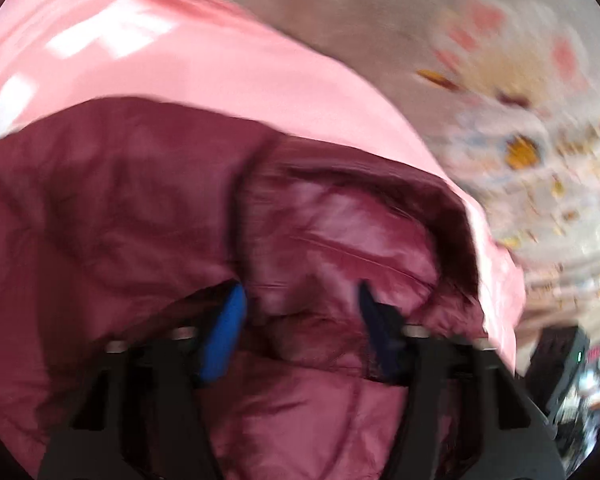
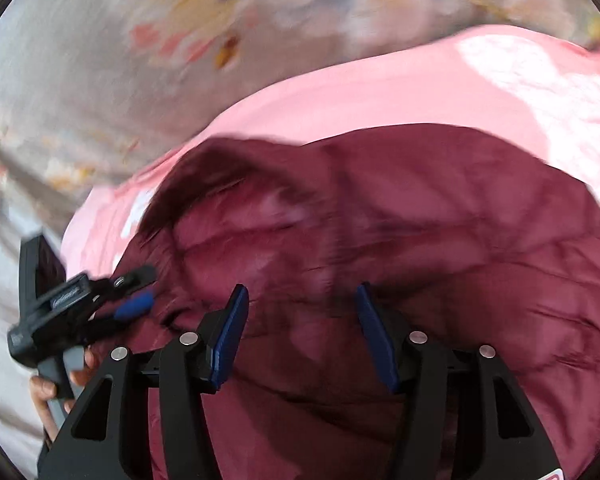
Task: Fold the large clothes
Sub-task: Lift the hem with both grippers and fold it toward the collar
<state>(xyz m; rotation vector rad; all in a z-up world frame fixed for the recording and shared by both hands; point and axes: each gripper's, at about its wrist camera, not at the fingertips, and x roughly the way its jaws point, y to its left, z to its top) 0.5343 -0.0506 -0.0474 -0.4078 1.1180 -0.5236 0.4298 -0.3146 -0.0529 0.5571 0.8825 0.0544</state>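
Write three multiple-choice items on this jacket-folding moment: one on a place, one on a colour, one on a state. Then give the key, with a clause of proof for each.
1. On what does the maroon jacket lie?
A. a pink sheet
B. a wooden floor
C. a green towel

2. What colour are the pads on the fingers of the right gripper?
A. yellow
B. blue
C. white

3. How do the right gripper's jaws stand?
A. shut tight with no gap
C. apart, pads pressing nothing
B. clamped on a white sock

Key:
1 A: the pink sheet shows all round the jacket's far edge, over a floral bedcover.
2 B: both pads are blue in the right wrist view.
3 C: a wide gap shows between the pads, with the jacket behind it.
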